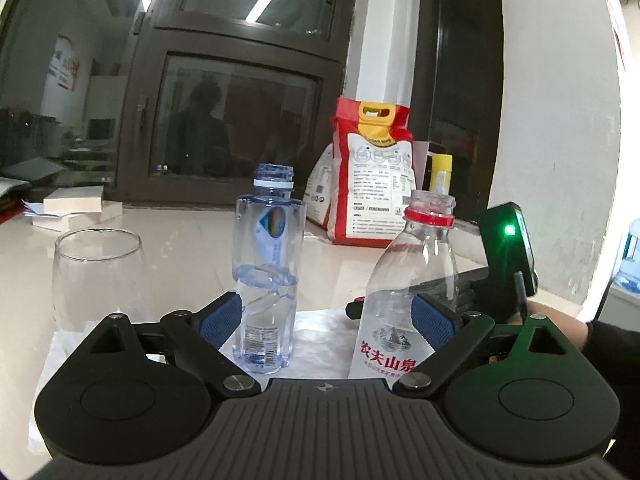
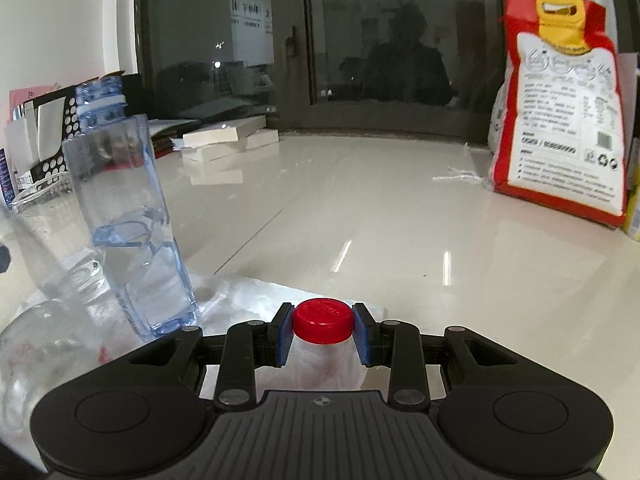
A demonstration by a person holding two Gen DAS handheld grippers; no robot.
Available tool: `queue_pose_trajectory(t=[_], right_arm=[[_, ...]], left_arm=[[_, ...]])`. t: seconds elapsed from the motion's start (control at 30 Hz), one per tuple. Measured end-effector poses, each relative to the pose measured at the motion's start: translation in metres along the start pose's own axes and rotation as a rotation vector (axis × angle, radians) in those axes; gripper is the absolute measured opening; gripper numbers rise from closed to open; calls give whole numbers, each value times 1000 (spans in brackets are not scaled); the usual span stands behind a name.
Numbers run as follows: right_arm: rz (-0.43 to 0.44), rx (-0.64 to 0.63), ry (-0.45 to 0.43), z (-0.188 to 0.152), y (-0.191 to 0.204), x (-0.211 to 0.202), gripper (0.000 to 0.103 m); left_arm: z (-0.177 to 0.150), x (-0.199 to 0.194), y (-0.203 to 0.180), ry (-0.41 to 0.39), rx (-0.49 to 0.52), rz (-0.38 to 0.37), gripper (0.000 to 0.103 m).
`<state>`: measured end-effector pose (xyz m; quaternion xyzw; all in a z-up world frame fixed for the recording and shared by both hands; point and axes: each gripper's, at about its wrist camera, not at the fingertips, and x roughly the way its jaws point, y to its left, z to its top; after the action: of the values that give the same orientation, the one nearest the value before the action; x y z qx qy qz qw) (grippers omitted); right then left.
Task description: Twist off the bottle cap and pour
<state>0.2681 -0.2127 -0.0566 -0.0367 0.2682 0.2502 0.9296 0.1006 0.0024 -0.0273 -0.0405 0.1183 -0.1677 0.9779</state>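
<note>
Red cap (image 2: 323, 320) sits pinched between the blue pads (image 2: 281, 336) of my right gripper (image 2: 323, 334), low over a white sheet (image 2: 256, 292) at the near edge of the tabletop (image 2: 380, 208). My left gripper (image 1: 326, 318) is spread wide. Its right pad (image 1: 432, 318) lies against the side of the clear bottle (image 1: 404, 292), the one with the red neck ring and no cap, and its left pad (image 1: 220, 320) sits just beside the blue bottle (image 1: 268, 272); I cannot tell whether it touches. Neither bottle is clamped. The clear bottle leans to the right; the blue bottle stands upright, also uncapped, with water in its lower part. Both stand on the white sheet near the front edge.

From the left wrist camera I see a glass (image 1: 98, 276) left of the blue bottle, near the front edge. A red and white bag (image 1: 372, 184) stands further back on the tabletop, and books (image 1: 74, 208) lie toward the far left edge.
</note>
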Motion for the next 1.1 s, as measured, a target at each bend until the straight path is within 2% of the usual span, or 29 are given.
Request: queue_pose_trajectory(t=[0.57,0.83,1.1], right_arm=[[-4,-46,91,4,3,30,36],[2,-40,84,4,2,27,37],[-2,-32,49,6,1,8,37]], left_arm=[[-4,8,8,19,-25,-6,95],[-3,10,8,25,-26,-1,95],[-4,9,3,30,-10,3,95]])
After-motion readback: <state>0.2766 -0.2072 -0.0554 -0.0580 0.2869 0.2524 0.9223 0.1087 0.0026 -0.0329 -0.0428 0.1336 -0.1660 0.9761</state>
